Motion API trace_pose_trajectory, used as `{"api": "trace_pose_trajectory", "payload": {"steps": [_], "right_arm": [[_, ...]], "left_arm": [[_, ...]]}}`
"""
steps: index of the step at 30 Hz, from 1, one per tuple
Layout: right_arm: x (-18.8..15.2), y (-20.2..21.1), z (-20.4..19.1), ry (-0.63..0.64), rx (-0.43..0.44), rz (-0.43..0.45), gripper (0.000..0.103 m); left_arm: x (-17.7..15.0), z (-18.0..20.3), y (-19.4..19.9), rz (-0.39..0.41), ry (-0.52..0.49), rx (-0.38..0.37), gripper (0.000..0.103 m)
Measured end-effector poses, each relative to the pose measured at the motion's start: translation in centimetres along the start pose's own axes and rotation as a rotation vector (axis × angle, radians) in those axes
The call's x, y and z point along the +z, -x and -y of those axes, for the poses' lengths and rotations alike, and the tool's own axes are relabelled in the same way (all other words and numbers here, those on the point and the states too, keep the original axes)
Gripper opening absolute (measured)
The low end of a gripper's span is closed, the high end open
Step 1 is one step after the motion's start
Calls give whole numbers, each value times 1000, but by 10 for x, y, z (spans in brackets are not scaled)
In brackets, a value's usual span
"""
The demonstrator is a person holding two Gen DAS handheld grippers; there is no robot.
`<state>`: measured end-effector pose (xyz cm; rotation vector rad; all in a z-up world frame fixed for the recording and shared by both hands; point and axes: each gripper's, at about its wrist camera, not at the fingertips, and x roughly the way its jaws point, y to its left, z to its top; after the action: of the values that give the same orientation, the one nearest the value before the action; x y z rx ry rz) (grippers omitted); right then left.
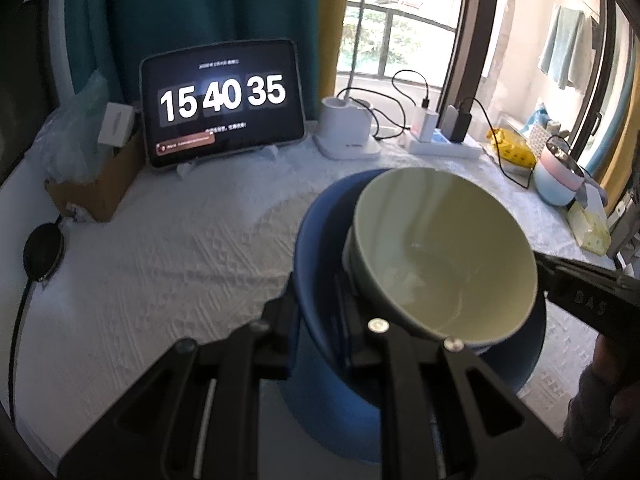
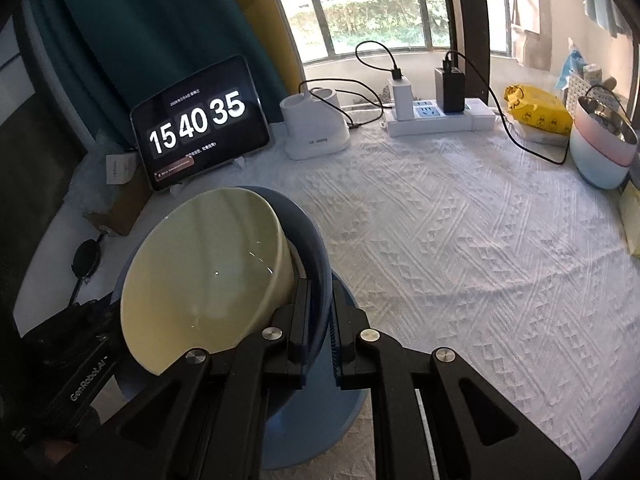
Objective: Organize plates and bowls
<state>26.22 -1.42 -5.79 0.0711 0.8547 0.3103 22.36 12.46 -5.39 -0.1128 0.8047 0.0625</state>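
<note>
Both hand-held grippers (image 1: 320, 304) (image 2: 320, 304) clamping blue bowl (image 2: 316, 256), green bowl (image 1: 440, 256) inside

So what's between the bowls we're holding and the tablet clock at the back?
Nothing but bare white tablecloth. In the left wrist view the cloth runs clear from the blue bowl to the tablet; the right wrist view agrees.

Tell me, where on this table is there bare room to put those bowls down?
The widest bare stretch of tablecloth lies right of the blue bowl, in front of the power strip. A smaller patch lies in front of the tablet. The back edge is crowded with chargers and cables, the right edge with a pastel pot and yellow packet.
</note>
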Motion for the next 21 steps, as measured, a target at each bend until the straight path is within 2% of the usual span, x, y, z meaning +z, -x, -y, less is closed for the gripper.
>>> {"api": "trace_pose_trajectory", "payload": {"steps": [10,14,17,18,21], "right_arm": [[-5,2,8,-8,-43,-4,12],[-7,8,7,13,-67,8,14],[-9,13,4,36,-99,25,22],[-10,16,4,41,-108,36,29],[-10,26,3,50,-126,70,37]], "left_arm": [[-1,10,1,27,-36,23,19],[-4,9,6,36,-16,35,25],[-6,7,14,57,-5,37,29],[-8,6,17,59,-4,34,32],[-13,6,24,63,0,28,40]]}}
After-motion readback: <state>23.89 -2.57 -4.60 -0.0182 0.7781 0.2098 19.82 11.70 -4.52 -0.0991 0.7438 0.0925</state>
